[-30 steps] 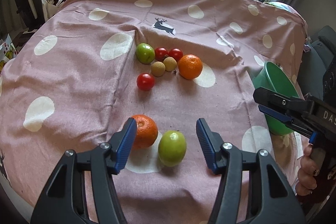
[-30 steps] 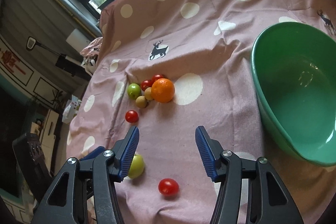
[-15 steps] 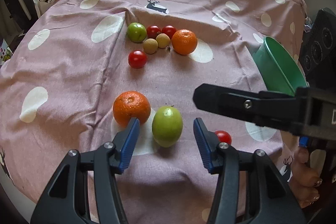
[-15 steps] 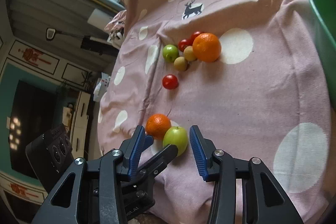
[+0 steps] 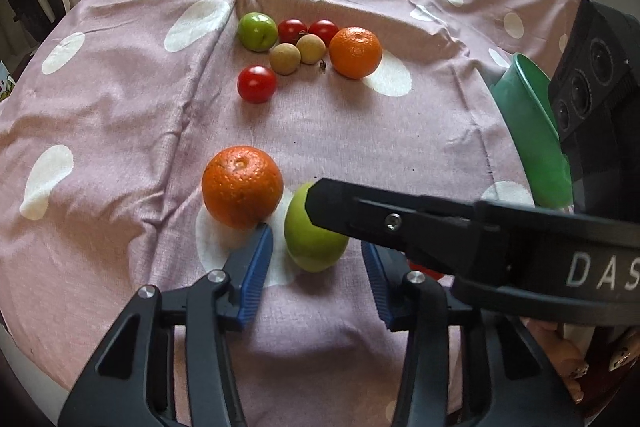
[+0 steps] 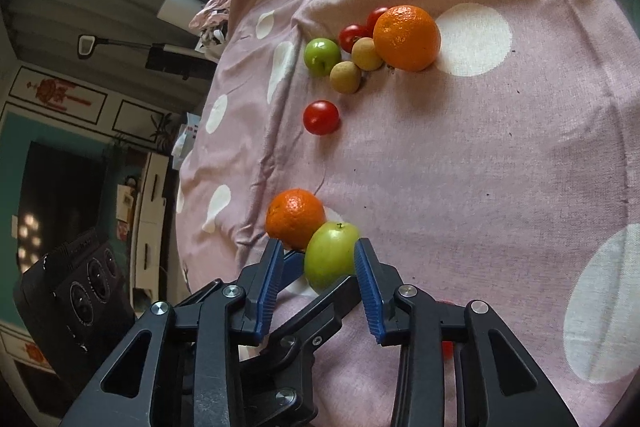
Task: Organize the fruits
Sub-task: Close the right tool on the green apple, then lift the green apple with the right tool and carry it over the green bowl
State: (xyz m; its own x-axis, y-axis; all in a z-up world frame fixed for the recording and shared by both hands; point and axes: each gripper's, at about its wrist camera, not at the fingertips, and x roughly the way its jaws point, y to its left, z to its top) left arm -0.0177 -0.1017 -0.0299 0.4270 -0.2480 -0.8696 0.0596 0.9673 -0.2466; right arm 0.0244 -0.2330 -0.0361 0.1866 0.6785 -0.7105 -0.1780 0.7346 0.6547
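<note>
Tabletop (image 5: 360,155), draped in a pink dotted cloth, is being seen with nearly all the fruit loose on it, and the green bowl (image 5: 532,131) at its right edge is showing no fruit in the part visible, so the sorting is judged barely begun. Two oranges are lying apart: one (image 5: 355,51) toward the far edge, one (image 5: 242,186) near the front. Beside the near orange, the green apple (image 6: 331,253) is being bracketed by both tools at once. The left gripper (image 5: 318,267) is being narrowed, its fingers not yet pressing. The right gripper (image 6: 316,287) is being narrowed too, one pad seemingly at the skin; a firm hold cannot be told. Cherry tomatoes and small tan fruits are waiting in the far cluster.
</note>
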